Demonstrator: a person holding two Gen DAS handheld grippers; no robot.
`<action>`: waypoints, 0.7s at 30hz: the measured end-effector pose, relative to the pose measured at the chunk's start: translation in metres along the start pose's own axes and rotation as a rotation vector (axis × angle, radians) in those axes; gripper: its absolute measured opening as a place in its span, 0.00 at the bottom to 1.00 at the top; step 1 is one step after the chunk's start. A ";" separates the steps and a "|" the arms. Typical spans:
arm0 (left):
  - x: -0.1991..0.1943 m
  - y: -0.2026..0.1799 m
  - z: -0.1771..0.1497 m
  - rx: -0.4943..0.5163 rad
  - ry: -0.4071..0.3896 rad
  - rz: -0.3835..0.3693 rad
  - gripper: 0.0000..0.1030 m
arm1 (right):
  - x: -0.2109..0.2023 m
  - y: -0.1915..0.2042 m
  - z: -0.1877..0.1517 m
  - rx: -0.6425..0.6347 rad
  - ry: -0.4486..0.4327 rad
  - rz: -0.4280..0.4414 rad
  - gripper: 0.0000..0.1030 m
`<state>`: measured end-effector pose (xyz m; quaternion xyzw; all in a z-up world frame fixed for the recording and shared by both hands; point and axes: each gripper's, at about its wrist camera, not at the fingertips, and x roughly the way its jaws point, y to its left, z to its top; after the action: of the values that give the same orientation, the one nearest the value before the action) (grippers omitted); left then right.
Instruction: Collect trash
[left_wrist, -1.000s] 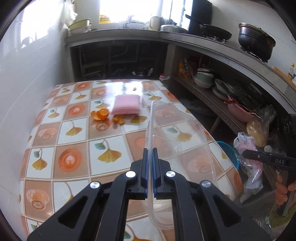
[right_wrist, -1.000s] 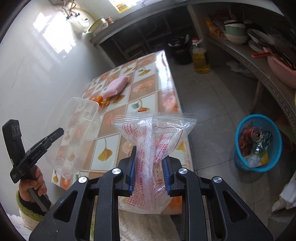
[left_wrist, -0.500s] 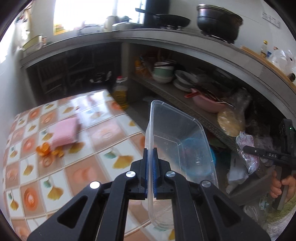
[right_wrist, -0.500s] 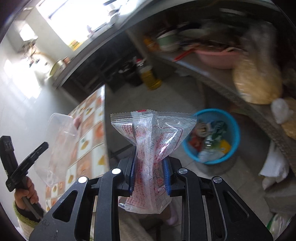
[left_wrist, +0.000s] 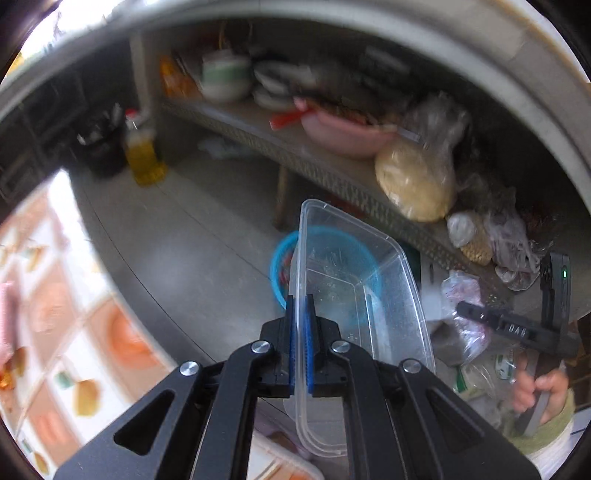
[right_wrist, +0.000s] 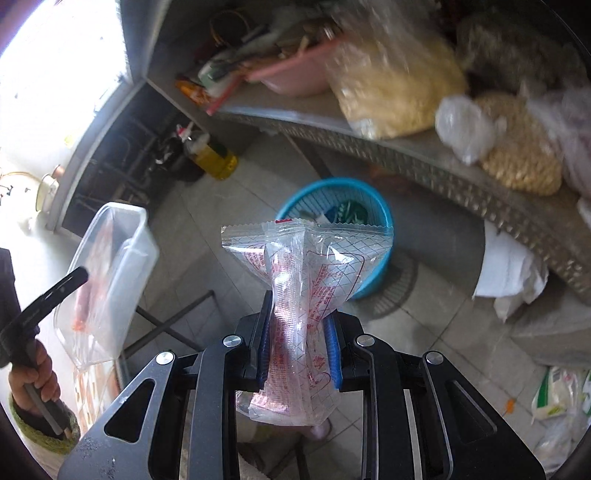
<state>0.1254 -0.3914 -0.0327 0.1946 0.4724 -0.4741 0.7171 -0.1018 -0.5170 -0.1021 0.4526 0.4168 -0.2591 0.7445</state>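
Plastic bag (right_wrist: 306, 295) and clear container (left_wrist: 354, 295), each gripper-clamped, hang above blue basket (right_wrist: 369, 199) on tiled floor (left_wrist: 177, 236).

The grey tiled floor (right_wrist: 229, 229) carries a blue basket (right_wrist: 373, 266) at centre, a yellow oil bottle (right_wrist: 216, 160) at 11 o'clock from it, and a white bag (right_wrist: 509, 273) at 3 o'clock. The low shelf (left_wrist: 332, 173) bears a pink basin (left_wrist: 347, 134), stacked bowls (left_wrist: 225, 75) and bags of yellow grain (left_wrist: 413, 184). The tiled table (left_wrist: 55, 325) lies at 9 o'clock in the left view
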 end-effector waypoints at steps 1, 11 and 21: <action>0.013 -0.002 0.005 -0.002 0.030 -0.005 0.03 | 0.010 -0.003 0.002 0.011 0.015 -0.003 0.22; 0.154 -0.031 0.046 0.268 0.249 0.289 0.04 | 0.087 -0.025 0.032 0.075 0.102 -0.100 0.23; 0.241 -0.011 0.066 0.209 0.409 0.355 0.06 | 0.136 -0.029 0.065 0.131 0.047 -0.209 0.28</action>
<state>0.1735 -0.5647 -0.2069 0.4388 0.5140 -0.3382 0.6549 -0.0284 -0.5889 -0.2160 0.4604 0.4610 -0.3514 0.6723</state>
